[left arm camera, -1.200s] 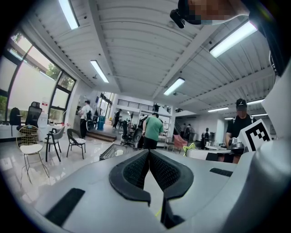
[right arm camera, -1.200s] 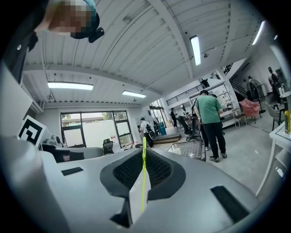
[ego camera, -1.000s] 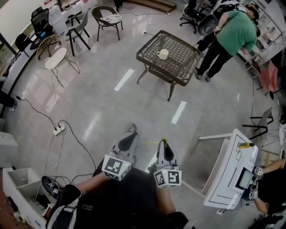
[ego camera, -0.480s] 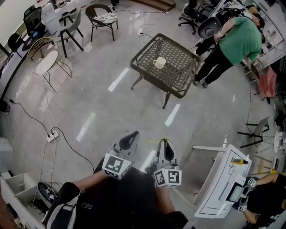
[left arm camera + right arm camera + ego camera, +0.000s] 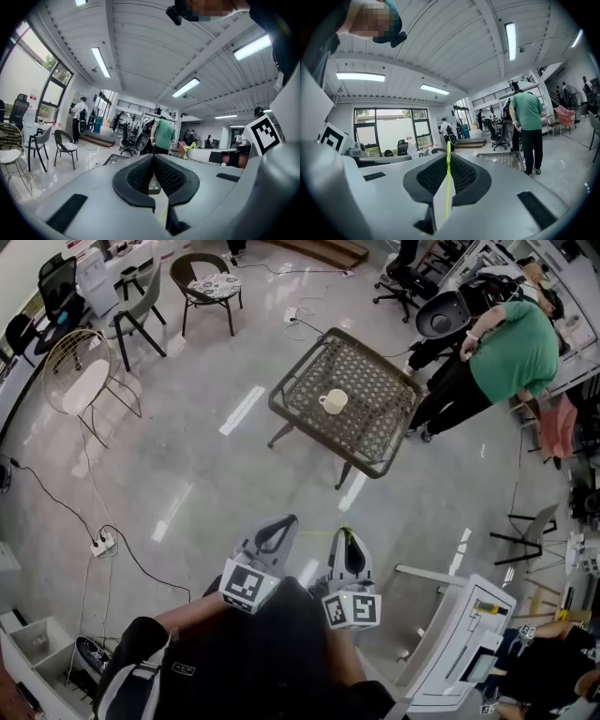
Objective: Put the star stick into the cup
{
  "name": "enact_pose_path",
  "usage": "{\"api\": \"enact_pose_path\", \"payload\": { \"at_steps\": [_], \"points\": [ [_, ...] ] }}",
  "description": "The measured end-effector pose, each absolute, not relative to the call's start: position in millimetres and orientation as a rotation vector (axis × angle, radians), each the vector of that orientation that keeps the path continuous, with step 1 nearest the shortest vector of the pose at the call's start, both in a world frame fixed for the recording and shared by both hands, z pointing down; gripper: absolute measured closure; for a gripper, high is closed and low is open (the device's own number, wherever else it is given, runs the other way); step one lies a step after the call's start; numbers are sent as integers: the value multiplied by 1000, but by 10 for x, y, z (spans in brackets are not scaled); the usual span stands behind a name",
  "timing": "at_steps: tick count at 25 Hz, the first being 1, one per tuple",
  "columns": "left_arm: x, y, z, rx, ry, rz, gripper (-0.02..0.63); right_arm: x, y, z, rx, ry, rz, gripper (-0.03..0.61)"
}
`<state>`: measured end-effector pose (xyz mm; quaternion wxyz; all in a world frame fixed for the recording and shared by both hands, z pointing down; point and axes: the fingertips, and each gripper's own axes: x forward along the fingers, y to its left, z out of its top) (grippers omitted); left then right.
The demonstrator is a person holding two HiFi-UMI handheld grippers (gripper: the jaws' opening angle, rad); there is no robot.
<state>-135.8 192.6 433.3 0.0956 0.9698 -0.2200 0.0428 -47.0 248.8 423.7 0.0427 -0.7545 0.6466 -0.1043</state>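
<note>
Pinching star stick [image 5: 448, 183]: right tongs [image 5: 448, 157]; left tongs [image 5: 153, 157] pressed together; cup [image 5: 335, 401] well apart.

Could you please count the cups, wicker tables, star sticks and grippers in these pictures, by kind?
cup: 1
wicker table: 1
star stick: 1
grippers: 2, the left gripper and the right gripper
Total: 5

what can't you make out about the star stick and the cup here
- Star stick: the right gripper view shows it edge-on, clamped in the right gripper's jaws; its star shape is lost.
- Cup: head view, too small to see inside.
- Cup, right gripper view: not visible; the gripper body covers the table's near part.
</note>
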Motion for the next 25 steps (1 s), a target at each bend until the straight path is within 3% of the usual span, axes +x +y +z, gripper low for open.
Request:
{"api": "enact_pose_path", "payload": {
  "at_steps": [14, 25],
  "points": [
    [-1039, 952, 4509, 2810, -766, 100, 597, -7, 1407, 4447, -2251, 2032, -347, 557],
    [-90, -72, 4322, 2784, -929, 44, 597, 1019, 317, 4351, -2150, 2146, -332, 557]
  ]
}}
